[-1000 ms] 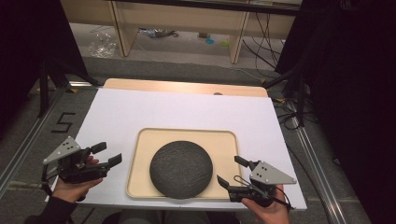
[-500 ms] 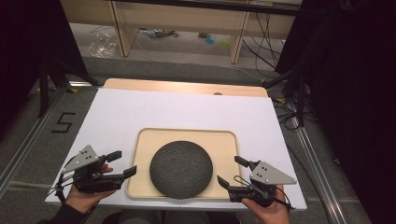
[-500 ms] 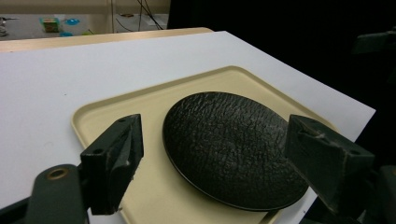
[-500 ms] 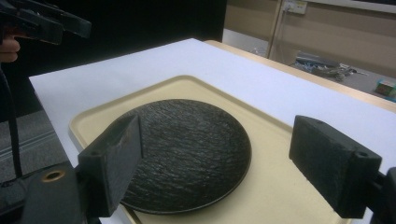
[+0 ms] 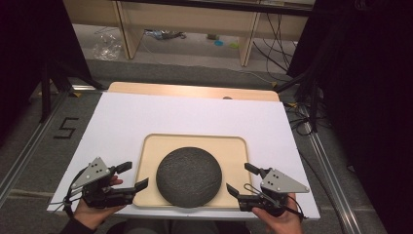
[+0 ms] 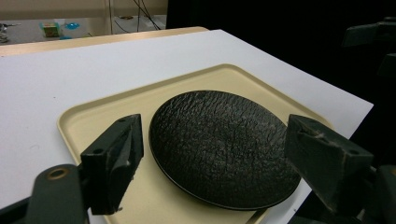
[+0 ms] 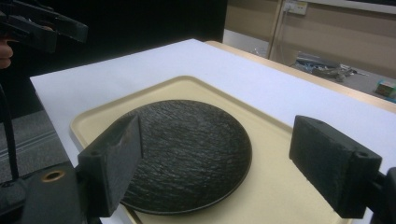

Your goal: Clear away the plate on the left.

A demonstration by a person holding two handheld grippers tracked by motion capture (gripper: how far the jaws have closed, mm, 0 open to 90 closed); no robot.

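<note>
My left gripper [image 5: 130, 176] and right gripper [image 5: 241, 179], both released, flank the round black textured plate [image 5: 189, 176] on the beige tray [image 5: 195, 142], lower centre.

Plate [image 5: 189, 176]: charcoal black, rough slate-like ripple pattern across its face, thin glossy rim. Tray [image 5: 147, 157]: pale cream-beige, plain, no pattern. Table cover [image 5: 146, 117]: flat white, unmarked; light wood table edge [image 5: 195, 90] shows beyond it. Left gripper [image 5: 132, 176] and right gripper [image 5: 242, 180]: matte black jaws, each topped by a grey three-cornered plate with small dark holes. Floor [image 5: 63, 127]: grey, with a black "5" marked on it
</note>
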